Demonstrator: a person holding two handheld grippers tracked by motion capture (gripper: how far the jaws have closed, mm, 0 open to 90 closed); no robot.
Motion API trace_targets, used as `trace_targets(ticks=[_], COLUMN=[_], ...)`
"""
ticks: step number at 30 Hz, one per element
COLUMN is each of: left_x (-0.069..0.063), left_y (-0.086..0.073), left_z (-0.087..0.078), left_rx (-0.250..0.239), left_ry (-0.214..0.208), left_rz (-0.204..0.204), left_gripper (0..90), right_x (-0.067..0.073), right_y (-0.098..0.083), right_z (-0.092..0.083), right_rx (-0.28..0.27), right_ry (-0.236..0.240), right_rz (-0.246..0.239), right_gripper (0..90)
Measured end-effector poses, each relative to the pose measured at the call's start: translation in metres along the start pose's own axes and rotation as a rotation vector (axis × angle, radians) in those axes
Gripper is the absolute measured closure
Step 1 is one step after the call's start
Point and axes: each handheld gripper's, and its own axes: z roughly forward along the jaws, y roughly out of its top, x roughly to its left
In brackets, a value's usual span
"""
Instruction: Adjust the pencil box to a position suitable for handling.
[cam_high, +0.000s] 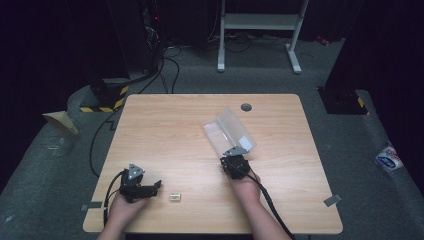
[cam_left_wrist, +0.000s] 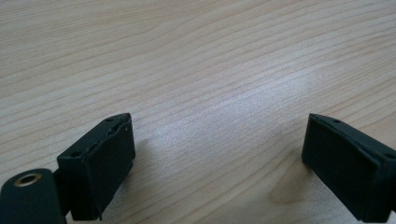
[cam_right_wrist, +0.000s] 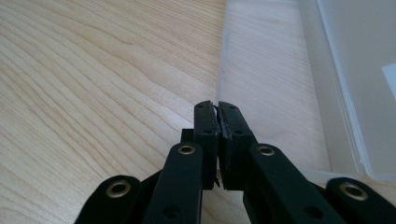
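A person seated at a light wooden worktop (cam_high: 165, 125) works with a hand-held gripper in each hand. At the left, the left hand-held gripper (cam_high: 150, 188) rests low over bare wood near the front edge, its jaws standing wide apart with nothing between them; the left gripper view shows only wood grain in the gap between the two black pads (cam_left_wrist: 105, 163). It appears parked there to stay clear of the work while keeping within reach of a small pale block (cam_high: 174, 197), possibly an eraser, which lies just beside it to the right on the worktop.

Right of centre, a clear plastic box (cam_high: 230, 131) sits open, its base flat on the wood and its hinged lid tilted up and away, presumably left that way so something can go in. The right hand-held gripper (cam_high: 234, 160) is at the box's near edge with its jaws pressed together; in the right gripper view the pads (cam_right_wrist: 207, 122) meet over the base's front rim (cam_right_wrist: 221, 79), and whether they pinch the thin plastic or merely touch it cannot be told. The placing suggests it is steadying the box.
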Motion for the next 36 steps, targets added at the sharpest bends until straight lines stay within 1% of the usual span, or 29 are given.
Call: trace_targets(ticks=[2,7,9,10,12,14,16,20,24,26,28,31,33,36], left_x=[0.000,0.000,0.000,0.000,0.000,0.000,0.000,0.000,0.000,0.000,0.000,0.000,0.000,0.000], left_y=[0.000,0.000,0.000,0.000,0.000,0.000,0.000,0.000,0.000,0.000,0.000,0.000,0.000,0.000], left_z=[0.000,0.000,0.000,0.000,0.000,0.000,0.000,0.000,0.000,0.000,0.000,0.000,0.000,0.000], left_rx=[0.000,0.000,0.000,0.000,0.000,0.000,0.000,0.000,0.000,0.000,0.000,0.000,0.000,0.000], left_ry=[0.000,0.000,0.000,0.000,0.000,0.000,0.000,0.000,0.000,0.000,0.000,0.002,0.002,0.003], left_rz=[0.000,0.000,0.000,0.000,-0.001,-0.001,0.000,0.000,-0.002,-0.001,-0.001,-0.003,-0.004,-0.004], left_gripper=[9.6,9.6,9.6,9.6,9.6,9.6,9.6,9.6,9.6,9.6,9.6,9.7,9.6,9.7], right_x=[-0.004,-0.005,-0.005,-0.006,-0.004,-0.001,-0.001,0.002,0.005,0.006,0.008,0.009,0.009,0.008], right_y=[-0.003,-0.006,-0.009,-0.010,-0.012,-0.016,-0.017,-0.026,-0.032,-0.036,-0.042,-0.046,-0.049,-0.055], right_z=[-0.003,-0.008,-0.011,-0.012,-0.016,-0.024,-0.025,-0.034,-0.040,-0.044,-0.051,-0.055,-0.058,-0.061], right_rx=[-0.002,-0.003,-0.005,-0.006,-0.004,-0.007,-0.008,-0.019,-0.020,-0.027,-0.030,-0.032,-0.033,-0.028], right_ry=[0.002,0.012,0.020,0.023,0.034,0.039,0.041,0.054,0.062,0.069,0.080,0.086,0.085,0.087], right_rz=[0.000,-0.007,-0.016,-0.030,-0.035,-0.056,-0.057,-0.076,-0.085,-0.098,-0.096,-0.096,-0.104,-0.099], right_gripper=[87.5,88.0,88.1,88.1,88.2,88.2,88.1,88.2,88.1,88.1,88.1,88.0,88.0,88.0])
